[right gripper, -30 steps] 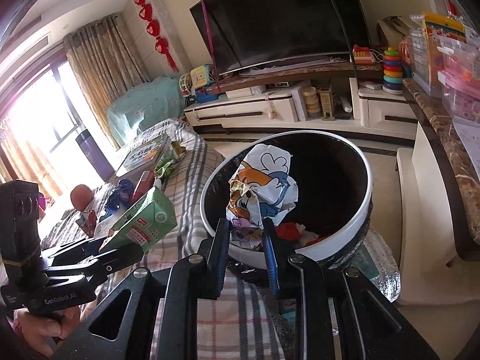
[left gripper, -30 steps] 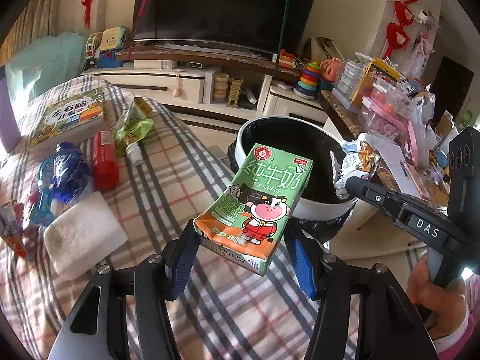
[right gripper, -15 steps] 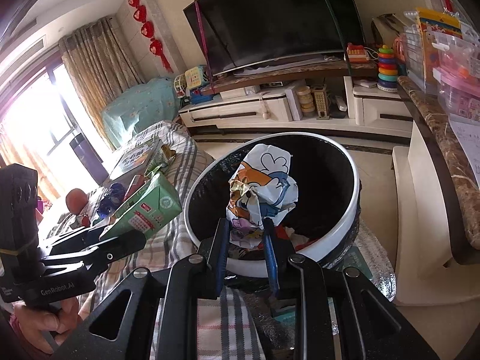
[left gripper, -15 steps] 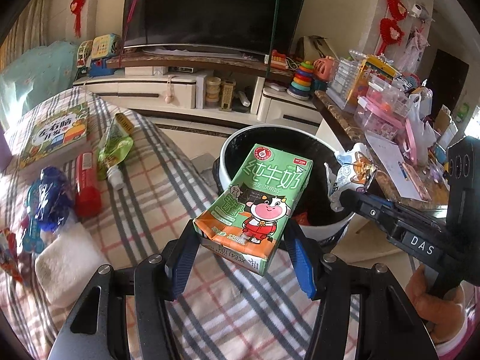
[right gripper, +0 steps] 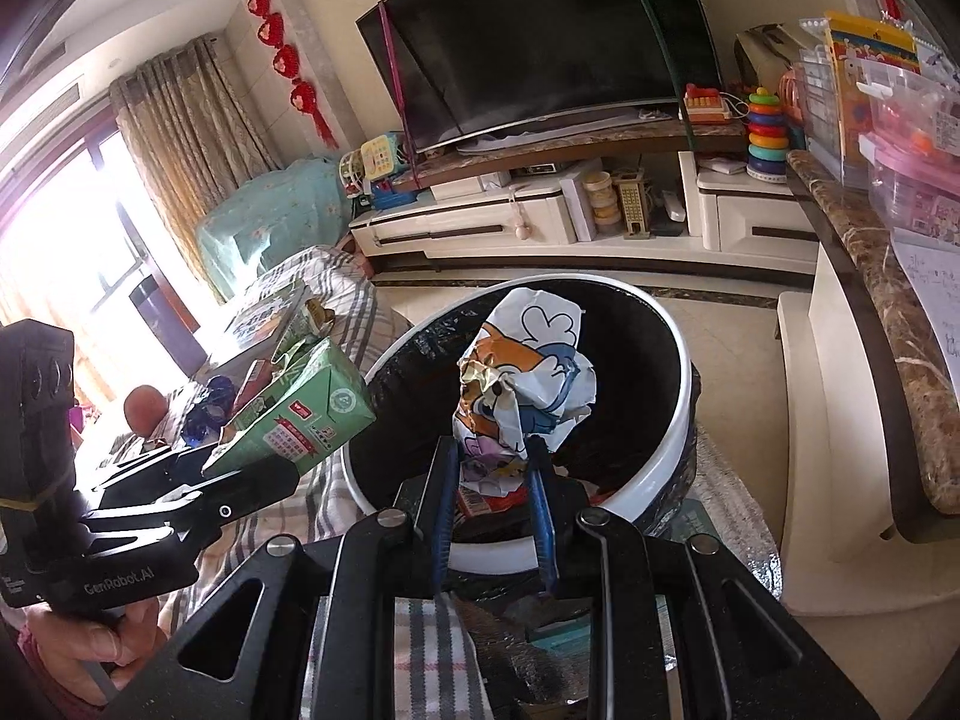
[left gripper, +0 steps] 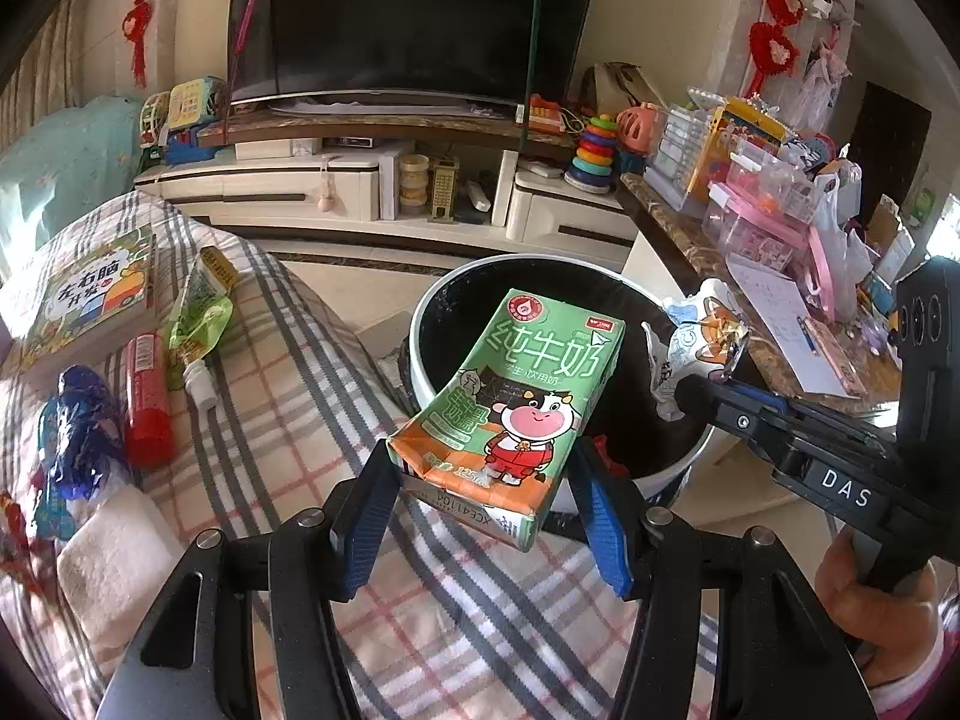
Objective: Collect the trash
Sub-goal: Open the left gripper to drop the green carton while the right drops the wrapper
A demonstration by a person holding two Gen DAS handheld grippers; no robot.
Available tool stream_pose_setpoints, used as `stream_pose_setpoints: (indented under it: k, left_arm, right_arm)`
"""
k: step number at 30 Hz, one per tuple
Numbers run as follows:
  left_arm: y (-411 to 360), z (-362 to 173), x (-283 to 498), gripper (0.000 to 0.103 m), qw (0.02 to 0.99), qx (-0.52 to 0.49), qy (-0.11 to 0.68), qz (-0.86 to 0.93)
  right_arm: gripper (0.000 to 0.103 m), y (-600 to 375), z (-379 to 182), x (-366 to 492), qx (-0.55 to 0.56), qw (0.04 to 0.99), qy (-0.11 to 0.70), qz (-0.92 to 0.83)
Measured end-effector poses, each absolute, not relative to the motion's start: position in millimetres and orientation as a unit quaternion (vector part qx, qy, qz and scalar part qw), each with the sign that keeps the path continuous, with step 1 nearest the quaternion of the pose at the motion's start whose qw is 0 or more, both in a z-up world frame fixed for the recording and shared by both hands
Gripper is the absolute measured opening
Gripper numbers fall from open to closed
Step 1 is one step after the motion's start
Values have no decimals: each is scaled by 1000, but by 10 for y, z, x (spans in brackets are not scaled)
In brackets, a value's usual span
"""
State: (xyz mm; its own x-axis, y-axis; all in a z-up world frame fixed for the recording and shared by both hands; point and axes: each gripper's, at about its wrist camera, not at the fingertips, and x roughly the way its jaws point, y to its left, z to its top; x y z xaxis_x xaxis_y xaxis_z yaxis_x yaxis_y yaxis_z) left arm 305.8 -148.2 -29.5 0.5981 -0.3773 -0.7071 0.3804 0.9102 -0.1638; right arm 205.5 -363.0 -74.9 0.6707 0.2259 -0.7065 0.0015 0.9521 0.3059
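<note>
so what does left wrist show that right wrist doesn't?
Left wrist only: the carton's cow-print front, the red tube, the green pouch and the white towel on the plaid cloth.
Right wrist only: the curtains, the bright window and red scraps in the bin bottom.
Both: left tongs shut on the carton, right tongs shut on the crumpled cartoon wrapper, the bin, the TV.

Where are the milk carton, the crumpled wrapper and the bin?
milk carton (left gripper: 528, 396): left wrist view, printed front face.
crumpled wrapper (right gripper: 528, 384): right wrist view, middle of the wad.
bin (right gripper: 672, 438): right wrist view, white rim.
</note>
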Motion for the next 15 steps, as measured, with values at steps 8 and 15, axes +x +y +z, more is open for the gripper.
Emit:
stream_pose_setpoints:
  k: [8, 15]
  left_arm:
    - [-1591, -319, 3175, 56, 893, 9, 397, -211]
    - [-1678, -328, 3292, 56, 892, 12, 398, -212]
  right_arm:
    - [22, -3705, -771, 2149, 140, 900, 407, 60]
    - [22, -3748, -798, 2217, 138, 898, 415, 58]
